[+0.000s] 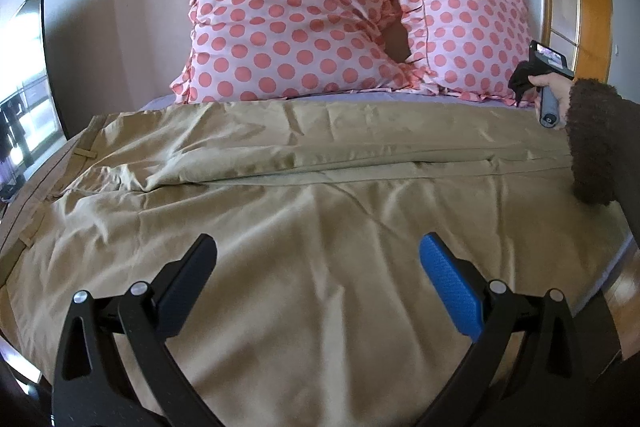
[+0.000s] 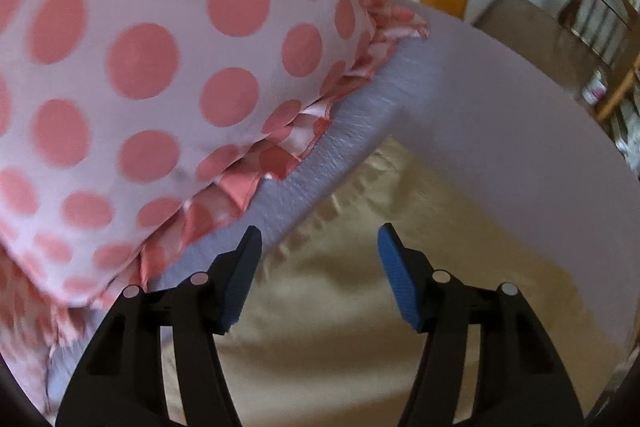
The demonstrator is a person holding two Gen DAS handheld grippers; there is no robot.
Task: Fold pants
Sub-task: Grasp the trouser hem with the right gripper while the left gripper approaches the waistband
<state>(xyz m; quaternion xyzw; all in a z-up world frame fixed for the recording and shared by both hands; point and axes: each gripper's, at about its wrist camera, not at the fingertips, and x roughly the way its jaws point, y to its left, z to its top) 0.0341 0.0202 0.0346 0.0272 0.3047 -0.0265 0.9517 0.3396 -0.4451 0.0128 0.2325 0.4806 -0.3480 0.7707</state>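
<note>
Two dotted pillows (image 1: pixel 288 15), tan pants (image 1: pixel 320 187), lavender bed (image 2: pixel 500 107), wood floor (image 2: pixel 532 39)

The bed (image 1: pixel 168 102) carries everything, covered in a pale lavender sheet (image 2: pixel 500 131) that shows as a narrow strip below the pillows and as a bare stretch at the bed's right edge. Two pink polka-dot pillows, the left one (image 1: pixel 288 19) and the right one (image 1: pixel 472 31), lean at the head, touching. Tan pants (image 1: pixel 304 195) lie spread flat across the bed, waistband at the left, wrinkled.
</note>
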